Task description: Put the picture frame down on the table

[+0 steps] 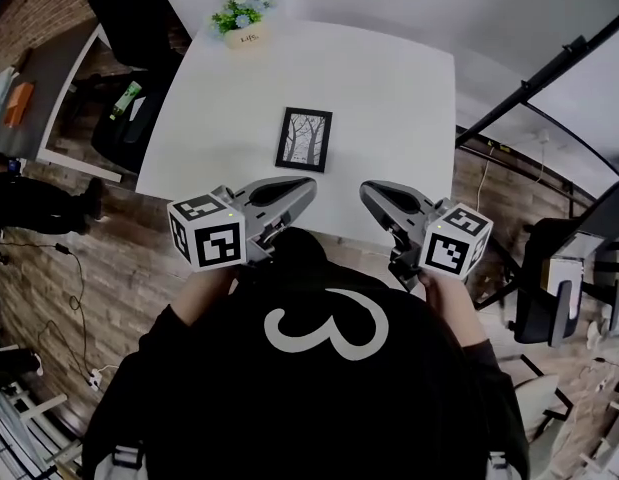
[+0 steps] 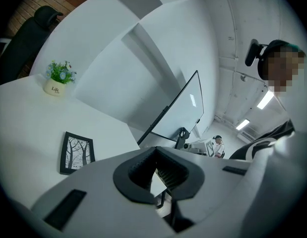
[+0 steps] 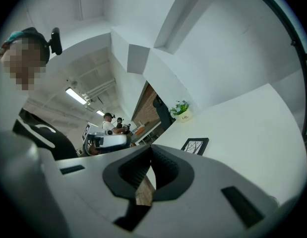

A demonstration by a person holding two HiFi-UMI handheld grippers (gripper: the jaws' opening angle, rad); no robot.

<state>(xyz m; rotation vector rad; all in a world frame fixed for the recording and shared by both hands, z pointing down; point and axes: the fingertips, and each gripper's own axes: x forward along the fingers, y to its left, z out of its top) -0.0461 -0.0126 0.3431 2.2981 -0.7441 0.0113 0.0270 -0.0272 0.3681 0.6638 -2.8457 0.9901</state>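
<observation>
A black picture frame (image 1: pixel 304 140) with a drawing of bare trees lies flat on the white table (image 1: pixel 389 88), near its front edge. It also shows in the left gripper view (image 2: pixel 77 152) and, further off, in the right gripper view (image 3: pixel 195 146). Both grippers hang side by side at the table's near edge, just short of the frame and apart from it. My left gripper (image 1: pixel 307 183) (image 2: pixel 155 170) is shut with nothing in it. My right gripper (image 1: pixel 367 190) (image 3: pixel 151 167) is likewise shut and holds nothing.
A small potted plant (image 1: pixel 241 18) (image 2: pixel 56 81) (image 3: pixel 181 110) stands at the table's far edge. A black office chair (image 1: pixel 129 18) sits at the far left corner. A black-framed whiteboard (image 2: pixel 178 108) stands to the right of the table. People work at a desk (image 3: pixel 109 128) in the background.
</observation>
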